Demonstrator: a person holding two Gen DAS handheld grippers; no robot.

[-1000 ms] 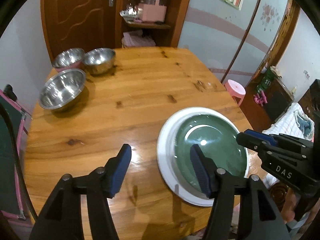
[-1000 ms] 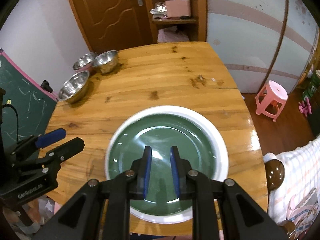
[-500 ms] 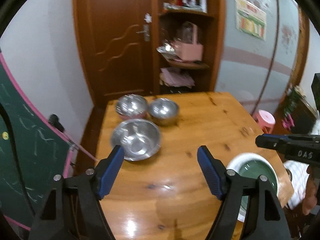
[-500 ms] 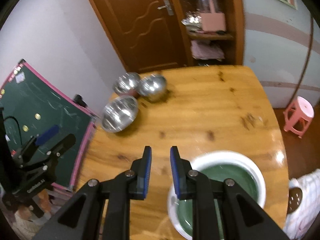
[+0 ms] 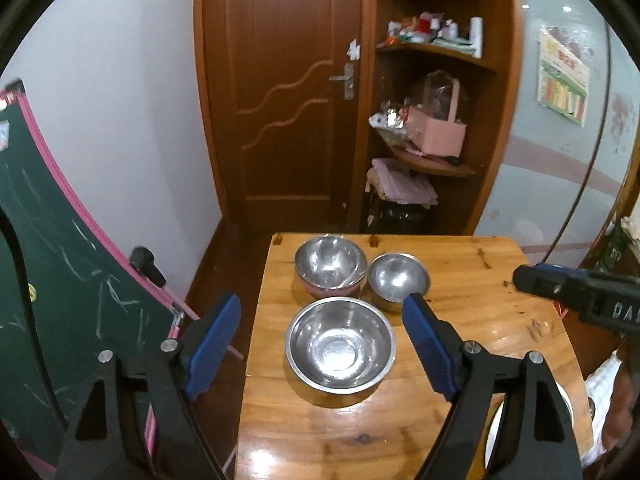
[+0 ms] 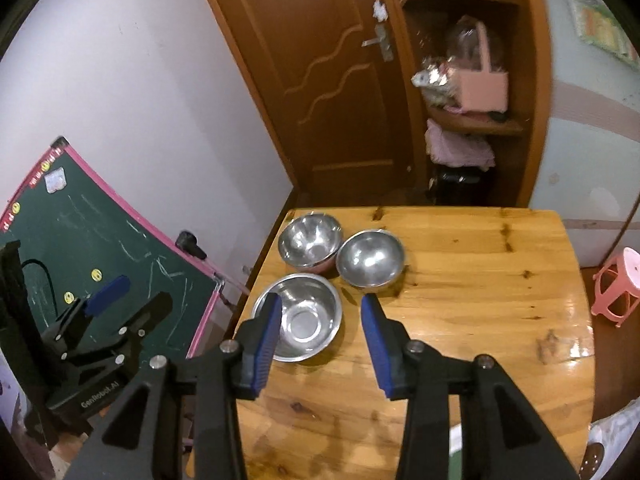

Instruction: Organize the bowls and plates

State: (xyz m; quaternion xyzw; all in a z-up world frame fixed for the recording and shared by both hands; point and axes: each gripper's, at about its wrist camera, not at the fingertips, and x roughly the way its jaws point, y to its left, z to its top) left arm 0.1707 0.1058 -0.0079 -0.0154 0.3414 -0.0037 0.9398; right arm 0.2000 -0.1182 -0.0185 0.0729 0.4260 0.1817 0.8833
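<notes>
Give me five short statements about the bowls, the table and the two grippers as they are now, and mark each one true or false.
1. Three steel bowls sit on the wooden table. True.
2. The bowls are stacked inside one another. False: they stand side by side in a cluster.
3. The left gripper grips a bowl. False: its fingers are spread wide in the air with nothing held.
4. The right gripper holds nothing. True: its jaws have just been opening.
5. The nearest bowl is the smallest. False: it looks the largest of the three.
</notes>
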